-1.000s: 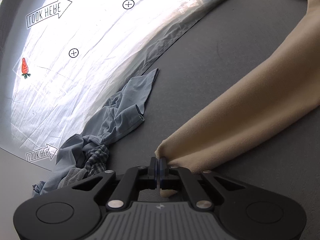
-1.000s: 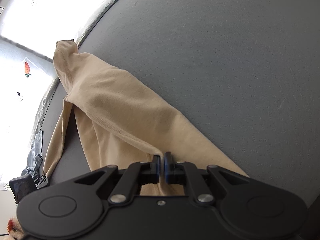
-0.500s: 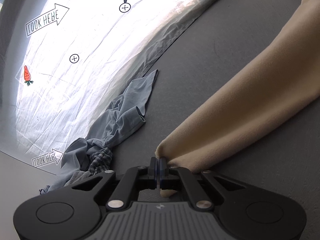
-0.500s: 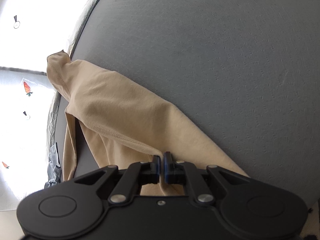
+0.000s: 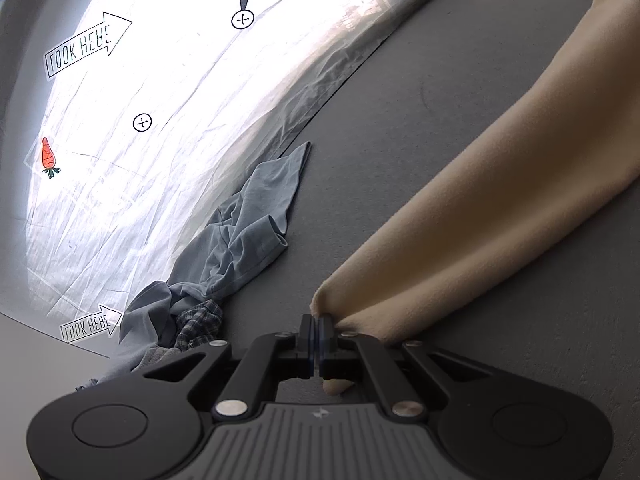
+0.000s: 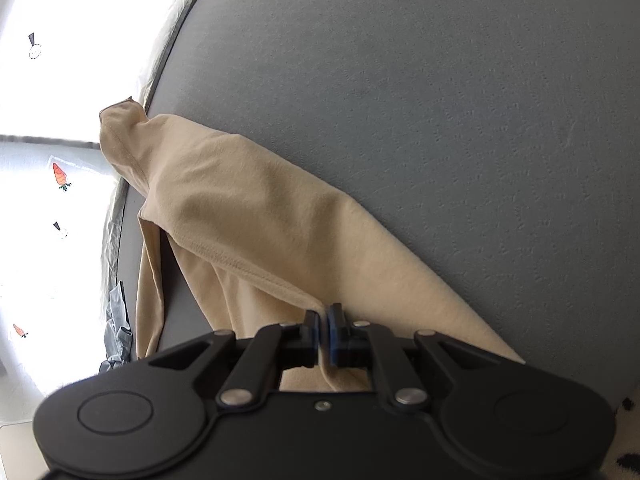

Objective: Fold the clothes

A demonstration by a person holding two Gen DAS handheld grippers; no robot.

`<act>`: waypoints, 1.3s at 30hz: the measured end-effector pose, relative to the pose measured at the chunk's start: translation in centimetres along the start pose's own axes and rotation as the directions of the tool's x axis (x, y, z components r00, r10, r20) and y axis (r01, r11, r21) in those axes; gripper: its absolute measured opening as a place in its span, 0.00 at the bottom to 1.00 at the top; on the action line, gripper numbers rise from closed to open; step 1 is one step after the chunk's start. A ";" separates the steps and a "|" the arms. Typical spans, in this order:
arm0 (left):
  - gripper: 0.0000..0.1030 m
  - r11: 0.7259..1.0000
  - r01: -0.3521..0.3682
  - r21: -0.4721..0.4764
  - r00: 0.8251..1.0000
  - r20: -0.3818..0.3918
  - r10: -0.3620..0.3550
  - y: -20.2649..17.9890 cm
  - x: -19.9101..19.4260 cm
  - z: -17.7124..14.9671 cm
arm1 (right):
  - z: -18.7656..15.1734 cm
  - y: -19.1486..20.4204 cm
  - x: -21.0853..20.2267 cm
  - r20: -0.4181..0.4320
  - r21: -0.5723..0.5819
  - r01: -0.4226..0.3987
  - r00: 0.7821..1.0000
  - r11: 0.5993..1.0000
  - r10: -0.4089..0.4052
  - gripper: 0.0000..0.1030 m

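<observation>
Beige garment [image 5: 500, 208] gripped at two points over grey table [image 5: 420, 92].

Left gripper [image 5: 317, 326]: fingers fully closed, pinching a corner of the cloth near the table's near edge. Right gripper [image 6: 323, 320]: fingers [image 6: 333, 320] opening, a narrow gap showing, hemmed edge of the garment [image 6: 248, 216] between them. Cloth stretched diagonally across the table, far end reaching the far edge beside a crinkled white sheet [image 5: 168, 128]. Heap of blue-grey and checked clothes [image 5: 224, 256] at the table's left edge, apart from the garment.
</observation>
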State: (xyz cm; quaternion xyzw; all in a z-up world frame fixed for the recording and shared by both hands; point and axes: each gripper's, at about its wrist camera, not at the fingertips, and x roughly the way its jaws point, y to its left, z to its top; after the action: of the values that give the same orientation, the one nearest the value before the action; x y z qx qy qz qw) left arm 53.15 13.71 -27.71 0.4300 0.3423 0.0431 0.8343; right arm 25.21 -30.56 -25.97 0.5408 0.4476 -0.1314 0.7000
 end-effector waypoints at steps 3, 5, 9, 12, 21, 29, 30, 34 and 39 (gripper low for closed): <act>0.00 0.998 0.033 -0.046 0.999 -0.014 -0.033 0.8 0.1 0.3 | 0.0 0.7 -0.6 0.007 -0.030 -0.005 1.000 1.000 0.006 0.29; 0.00 0.994 0.064 -0.091 0.997 -0.024 -0.067 1.6 0.2 0.5 | 0.2 1.3 -1.2 0.027 -0.061 -0.015 0.999 0.998 0.017 0.30; 0.00 0.968 0.125 -0.217 0.989 -0.046 -0.138 3.4 0.5 0.7 | 1.7 3.8 -2.6 0.110 -0.172 -0.020 0.993 0.985 0.039 0.38; 0.00 0.930 0.167 -0.328 0.978 -0.064 -0.199 4.8 0.9 0.9 | 3.8 6.2 -2.3 0.141 -0.247 -0.010 0.989 0.969 0.046 0.39; 0.01 0.853 0.197 -0.484 0.959 -0.084 -0.269 6.5 1.5 0.7 | 10.4 17.5 3.6 0.175 -0.442 -0.010 0.980 0.897 0.097 0.42; 0.01 0.840 0.191 -0.508 0.957 -0.093 -0.275 6.6 1.7 0.8 | 14.4 24.8 9.7 0.145 -0.486 -0.070 0.977 0.871 0.159 0.50; 0.01 0.842 0.190 -0.505 0.958 -0.093 -0.273 6.6 1.8 0.8 | 14.7 25.6 10.8 0.136 -0.493 -0.063 0.980 0.868 0.148 0.51; 0.00 0.852 0.187 -0.489 0.960 -0.093 -0.263 6.4 1.7 0.8 | 15.4 26.3 13.9 0.109 -0.484 -0.018 0.991 0.875 0.081 0.45; 0.00 0.845 0.197 -0.497 0.958 -0.086 -0.274 6.7 1.8 0.7 | 16.2 26.2 15.1 0.113 -0.484 0.019 0.993 0.875 0.041 0.07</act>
State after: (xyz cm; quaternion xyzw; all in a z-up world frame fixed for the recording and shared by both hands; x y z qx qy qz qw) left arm 56.43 18.07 -23.32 0.1580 0.4342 0.0573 0.8850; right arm 59.09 -30.24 -20.65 0.3422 0.4203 -0.0435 0.8392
